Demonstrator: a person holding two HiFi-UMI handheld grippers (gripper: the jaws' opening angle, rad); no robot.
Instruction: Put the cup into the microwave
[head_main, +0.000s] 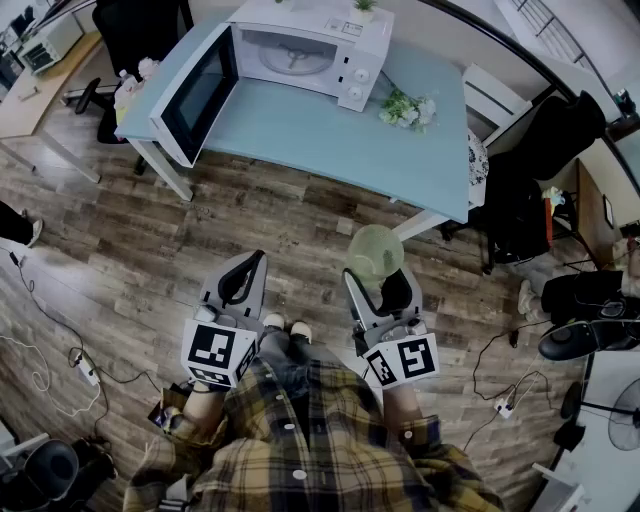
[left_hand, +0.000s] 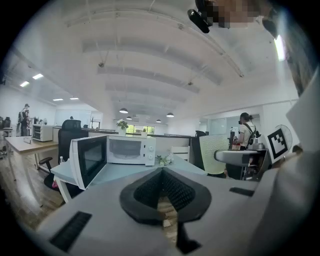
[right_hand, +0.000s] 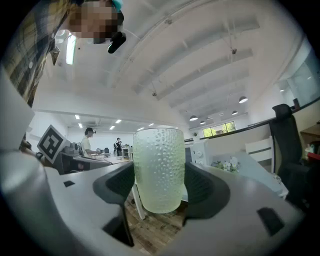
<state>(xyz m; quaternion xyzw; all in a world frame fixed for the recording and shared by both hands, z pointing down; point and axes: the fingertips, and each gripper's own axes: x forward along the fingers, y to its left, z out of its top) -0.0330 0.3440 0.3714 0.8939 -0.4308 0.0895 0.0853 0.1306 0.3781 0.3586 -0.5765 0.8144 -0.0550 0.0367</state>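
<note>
Reference point: the table (head_main: 300, 135). The microwave (head_main: 320, 50) stands on it toward the far edge, with its door (head_main: 195, 95) swung open over the table's left end. The flowers (head_main: 407, 108) lie on the table, just right of the microwave. A chair (head_main: 495, 100) stands off the table's right end. I stand before the table's near edge, well apart from it. My left gripper (head_main: 243, 268) is to the left, my right gripper (head_main: 378, 275) beside it, and the cup (head_main: 373, 250) sits upright between the right one's jaws.
</note>
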